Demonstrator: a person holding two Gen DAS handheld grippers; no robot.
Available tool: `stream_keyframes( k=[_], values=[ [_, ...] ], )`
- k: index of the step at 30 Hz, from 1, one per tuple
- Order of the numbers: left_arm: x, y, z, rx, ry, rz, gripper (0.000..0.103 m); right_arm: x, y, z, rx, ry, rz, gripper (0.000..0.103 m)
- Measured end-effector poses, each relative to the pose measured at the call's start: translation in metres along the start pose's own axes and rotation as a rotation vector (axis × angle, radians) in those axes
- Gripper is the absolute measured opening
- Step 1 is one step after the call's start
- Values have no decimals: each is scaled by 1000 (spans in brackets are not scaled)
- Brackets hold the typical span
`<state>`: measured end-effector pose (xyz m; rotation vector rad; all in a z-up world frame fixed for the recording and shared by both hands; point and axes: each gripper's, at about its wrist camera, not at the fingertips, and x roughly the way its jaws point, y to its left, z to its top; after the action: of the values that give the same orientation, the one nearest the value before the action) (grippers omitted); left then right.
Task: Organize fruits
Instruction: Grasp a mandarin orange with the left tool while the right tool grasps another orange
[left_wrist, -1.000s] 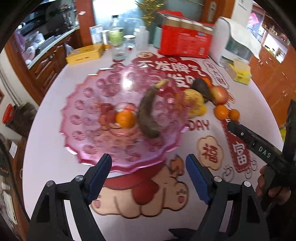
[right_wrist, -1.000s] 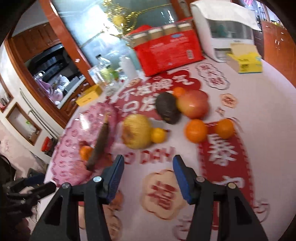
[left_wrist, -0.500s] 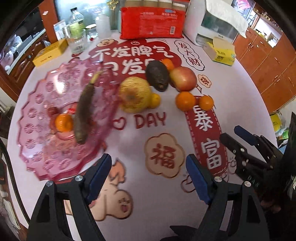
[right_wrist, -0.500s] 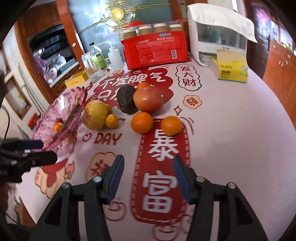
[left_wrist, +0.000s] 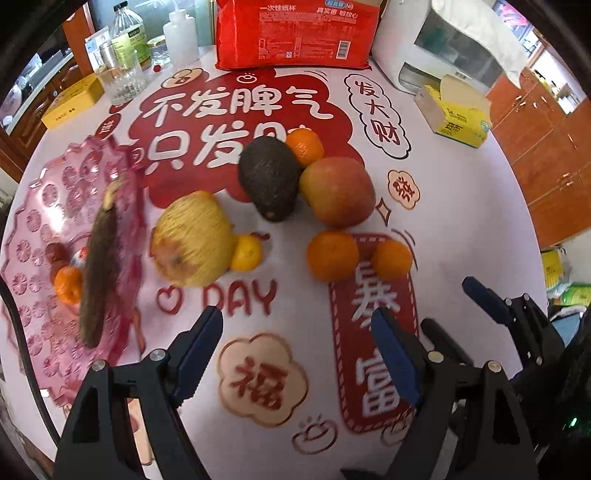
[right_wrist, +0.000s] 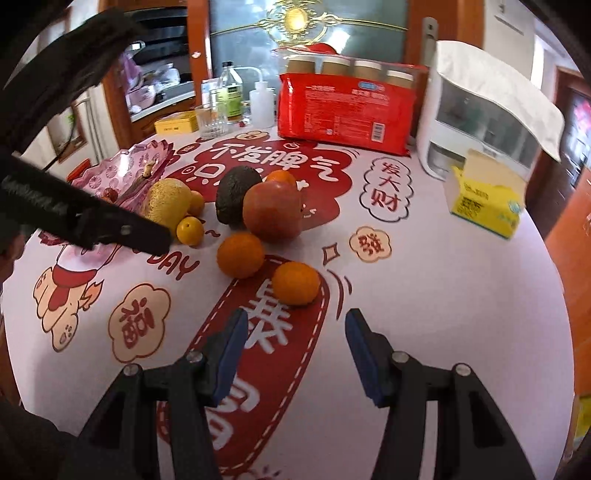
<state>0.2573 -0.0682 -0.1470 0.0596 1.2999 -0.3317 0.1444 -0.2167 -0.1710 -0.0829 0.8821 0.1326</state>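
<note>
Fruits: most lie loose on the counter (left_wrist: 461, 206); the pink dish (left_wrist: 33, 236) at the left holds a dark banana (left_wrist: 98, 273) and one small orange (left_wrist: 68, 284).
Left tool (left_wrist: 295, 354): jaws wide apart, nothing between them, pointing steeply down at the printed cloth, short of the fruit cluster.
Right tool (right_wrist: 293, 354): jaws part-way apart and empty, aimed at the nearest mandarin (right_wrist: 295, 282), which sits just beyond the pads.
Step in hand, as a judgement: pick a loose fruit and carry it to the dish.
Doing it well: straddle the mandarin at its widest, close gently, lift clear before swinging left.
Close by: a second orange (right_wrist: 240, 254) near the mandarin; an apple (right_wrist: 273, 210) touching an avocado (right_wrist: 234, 194); a yellow melon (right_wrist: 166, 201) with a small yellow citrus (right_wrist: 190, 230) against it.
In the way: the left tool's arm crosses the path to the dish; round fruit may roll if nudged.
Further off: red cup pack (right_wrist: 347, 110), tissue box (right_wrist: 487, 195), bottles, white appliance.
</note>
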Motion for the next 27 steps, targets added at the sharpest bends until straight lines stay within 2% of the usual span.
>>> stream_keyframes(
  k=[6,8,16,19,25,27],
  values=[
    [25,-16,20,-36,16,32,81,17,-2,4,-90,-31,29,55],
    [37,-18,25,-59,45,38,81,23,-2,6,-116,-46,31,55],
    [60,-25,32,-93,90,32,81,39,-3,5,-145,-58,71,55],
    [66,-26,34,-100,92,40,78,46,-5,5,-139,-50,67,55],
    [78,-23,40,-122,102,38,63,54,-10,9,-91,-44,99,55],
    [83,-23,42,-129,114,23,61,58,-9,11,-79,-31,113,50]
  ],
)
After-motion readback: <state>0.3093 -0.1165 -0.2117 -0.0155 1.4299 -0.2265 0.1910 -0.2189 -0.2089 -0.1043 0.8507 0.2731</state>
